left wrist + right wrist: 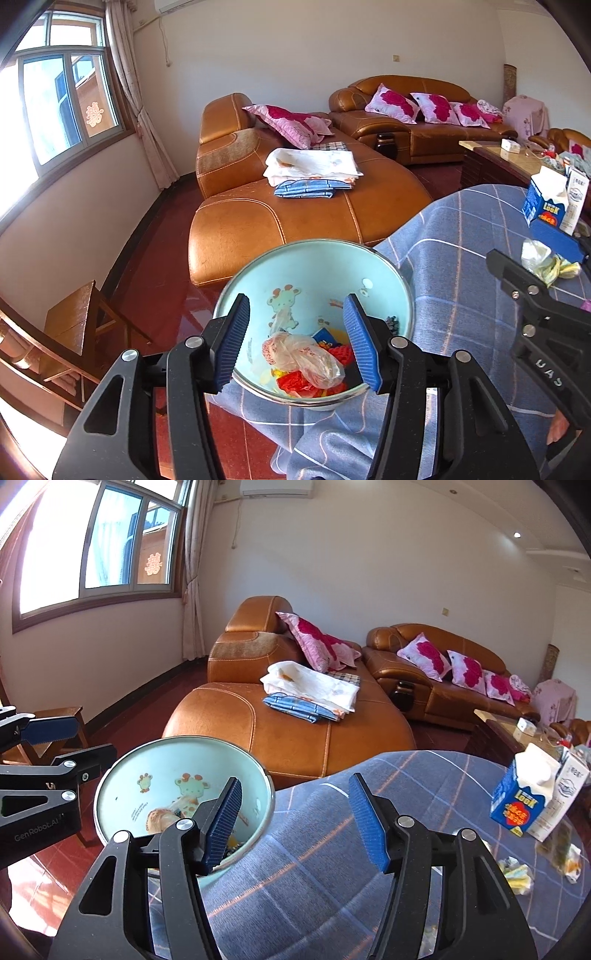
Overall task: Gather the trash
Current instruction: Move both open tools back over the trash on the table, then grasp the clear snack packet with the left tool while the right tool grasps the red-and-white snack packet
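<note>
Both the left hand-held gripper (299,343) and the right hand-held gripper (295,821) are half open and empty, while the light, soft crumpled wrappers (521,877) on the worktop (332,867) probably need a pinch across the middle.

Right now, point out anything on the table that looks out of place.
Loose trash still lies on the blue checked cloth: crumpled wrappers and a crumpled bag beside the milk cartons. The bin already holds a plastic bag and red scraps. Nothing looks spilled or broken.
</note>
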`<state>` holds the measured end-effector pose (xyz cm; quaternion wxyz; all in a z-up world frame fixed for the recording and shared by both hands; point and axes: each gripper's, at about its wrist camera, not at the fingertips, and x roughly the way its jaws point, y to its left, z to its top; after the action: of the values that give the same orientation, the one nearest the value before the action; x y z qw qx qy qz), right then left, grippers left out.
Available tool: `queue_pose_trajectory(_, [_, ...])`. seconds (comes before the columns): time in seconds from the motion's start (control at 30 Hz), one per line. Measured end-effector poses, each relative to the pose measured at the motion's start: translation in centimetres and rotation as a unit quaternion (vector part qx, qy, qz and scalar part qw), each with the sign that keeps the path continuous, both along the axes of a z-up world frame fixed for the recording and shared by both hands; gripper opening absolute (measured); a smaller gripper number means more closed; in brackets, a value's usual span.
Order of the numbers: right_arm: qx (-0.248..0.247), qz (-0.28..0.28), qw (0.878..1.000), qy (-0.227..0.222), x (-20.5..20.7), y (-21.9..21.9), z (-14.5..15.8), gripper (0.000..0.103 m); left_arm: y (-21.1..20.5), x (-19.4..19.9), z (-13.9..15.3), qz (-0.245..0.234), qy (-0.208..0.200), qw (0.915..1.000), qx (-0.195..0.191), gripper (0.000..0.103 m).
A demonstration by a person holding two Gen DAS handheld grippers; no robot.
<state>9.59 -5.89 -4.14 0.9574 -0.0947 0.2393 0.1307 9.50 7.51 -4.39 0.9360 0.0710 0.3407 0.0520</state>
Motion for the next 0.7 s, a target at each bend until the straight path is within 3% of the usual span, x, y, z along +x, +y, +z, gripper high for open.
queue_pose_trajectory(0.3, [-0.007, -0.117, 0.993, 0.003, -6.4, -8.6, 0.9, 0.064, -6.9, -2.1, -1.2, -0.092, 0.010, 0.9957, 0.010, 0.054])
queue_pose_trajectory(0.7, [0.023, -0.271, 0.961, 0.050, -13.6, -19.1, -1.5, 0.066, -14.9, -4.2, -2.9, -0.184, 0.028, 0.9822, 0.024, 0.056])
